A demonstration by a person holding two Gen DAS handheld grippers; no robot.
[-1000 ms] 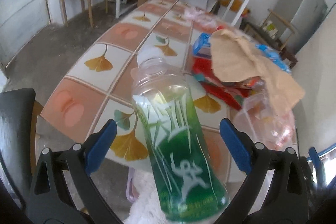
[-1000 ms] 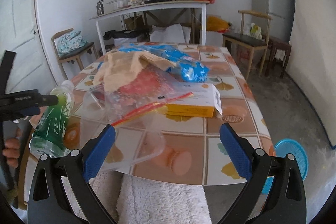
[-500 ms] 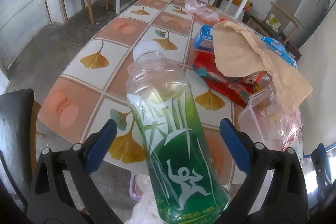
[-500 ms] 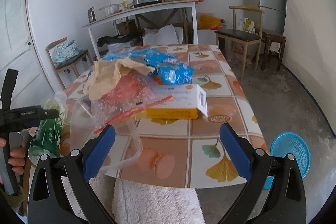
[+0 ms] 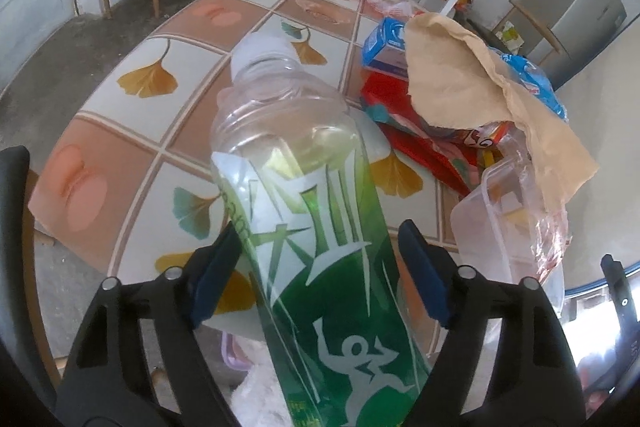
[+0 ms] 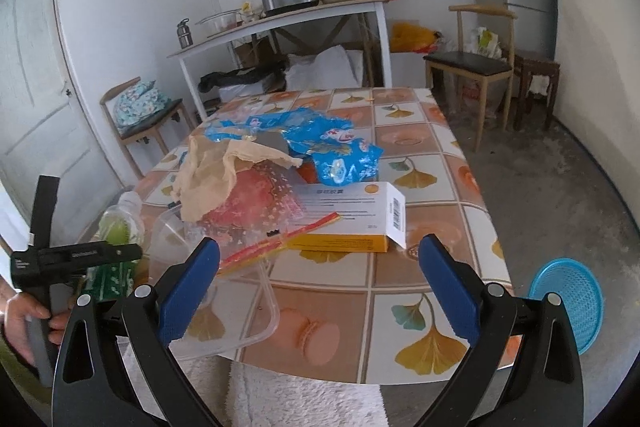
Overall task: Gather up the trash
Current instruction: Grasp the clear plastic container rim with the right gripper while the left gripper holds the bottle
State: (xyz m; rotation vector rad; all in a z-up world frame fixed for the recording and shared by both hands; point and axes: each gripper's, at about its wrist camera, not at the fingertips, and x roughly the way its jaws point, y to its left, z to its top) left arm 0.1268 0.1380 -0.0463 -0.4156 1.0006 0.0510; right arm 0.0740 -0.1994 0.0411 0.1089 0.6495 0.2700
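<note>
Trash remains heaped on the table [image 6: 472,183]: bottle [image 5: 316,227] at its near edge sits between the closing left gripper [image 5: 320,279], not yet clamped; right gripper [image 6: 320,291] gapes empty; collection barely begun.

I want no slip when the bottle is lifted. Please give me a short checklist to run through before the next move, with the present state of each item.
1. Bottle lies between the pads of the left tool: ok.
2. Left tool grips firmly: not ok. Its jaws are closing; the left pad touches the label, while a gap shows at the right pad.
3. Bottle cap is on: ok.
4. Right tool is free: ok, open, with nothing between its pads.
5. Blue basket on the floor beside the table is unobstructed: ok.
6. Clear container sits safely: cannot tell; it overhangs the table's near edge.
</note>
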